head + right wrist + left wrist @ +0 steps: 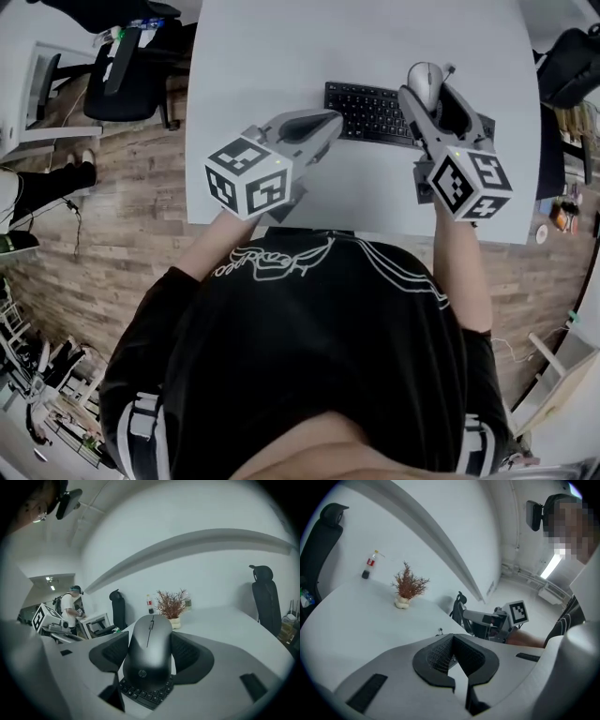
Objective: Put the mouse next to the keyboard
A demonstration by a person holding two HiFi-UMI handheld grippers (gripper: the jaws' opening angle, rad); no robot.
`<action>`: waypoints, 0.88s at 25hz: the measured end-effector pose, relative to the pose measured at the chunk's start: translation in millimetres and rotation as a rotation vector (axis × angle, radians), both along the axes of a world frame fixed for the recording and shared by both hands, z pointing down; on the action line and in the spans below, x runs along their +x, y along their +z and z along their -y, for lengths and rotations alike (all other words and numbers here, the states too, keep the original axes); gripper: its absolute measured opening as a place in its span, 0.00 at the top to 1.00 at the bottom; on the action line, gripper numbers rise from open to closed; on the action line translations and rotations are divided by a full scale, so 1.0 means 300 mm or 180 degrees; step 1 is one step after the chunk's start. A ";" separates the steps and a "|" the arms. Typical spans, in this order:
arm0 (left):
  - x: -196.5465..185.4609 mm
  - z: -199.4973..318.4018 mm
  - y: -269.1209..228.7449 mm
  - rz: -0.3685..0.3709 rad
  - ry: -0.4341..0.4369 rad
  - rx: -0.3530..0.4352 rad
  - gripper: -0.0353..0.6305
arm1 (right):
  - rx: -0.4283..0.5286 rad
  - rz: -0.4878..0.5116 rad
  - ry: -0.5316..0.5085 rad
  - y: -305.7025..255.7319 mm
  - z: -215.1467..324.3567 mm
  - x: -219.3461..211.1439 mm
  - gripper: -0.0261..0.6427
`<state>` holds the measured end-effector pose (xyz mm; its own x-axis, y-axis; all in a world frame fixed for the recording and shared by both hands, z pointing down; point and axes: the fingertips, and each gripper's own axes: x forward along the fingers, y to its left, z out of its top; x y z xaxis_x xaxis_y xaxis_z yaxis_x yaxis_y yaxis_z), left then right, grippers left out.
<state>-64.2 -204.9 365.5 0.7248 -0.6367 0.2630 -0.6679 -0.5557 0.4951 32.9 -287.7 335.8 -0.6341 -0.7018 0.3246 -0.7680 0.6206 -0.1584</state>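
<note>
The right gripper (150, 654) has its jaws closed on the mouse (150, 634), holding it by its sides above the right end of the keyboard (369, 112), long axis along the jaws and pointing away from the person. Bare desk (281, 56) lies just right of the keyboard, so the placement probably calls for a short move rightward and down. The left gripper (457, 660), jaws together and empty, hovers off the keyboard's left end, out of the way. A plant (170, 604) stands far back.
</note>
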 end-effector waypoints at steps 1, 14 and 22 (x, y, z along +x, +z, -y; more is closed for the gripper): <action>0.032 -0.008 -0.016 0.0023 0.0013 0.0036 0.94 | 0.0045 0.0003 0.0003 -0.020 -0.023 0.035 0.58; 0.448 -0.132 -0.135 0.0120 0.0214 0.0334 0.94 | 0.0241 0.0047 0.0188 -0.109 -0.261 0.489 0.58; 0.712 -0.148 -0.187 0.0219 0.0480 0.0474 0.94 | 0.0354 0.0171 0.0460 -0.166 -0.333 0.773 0.58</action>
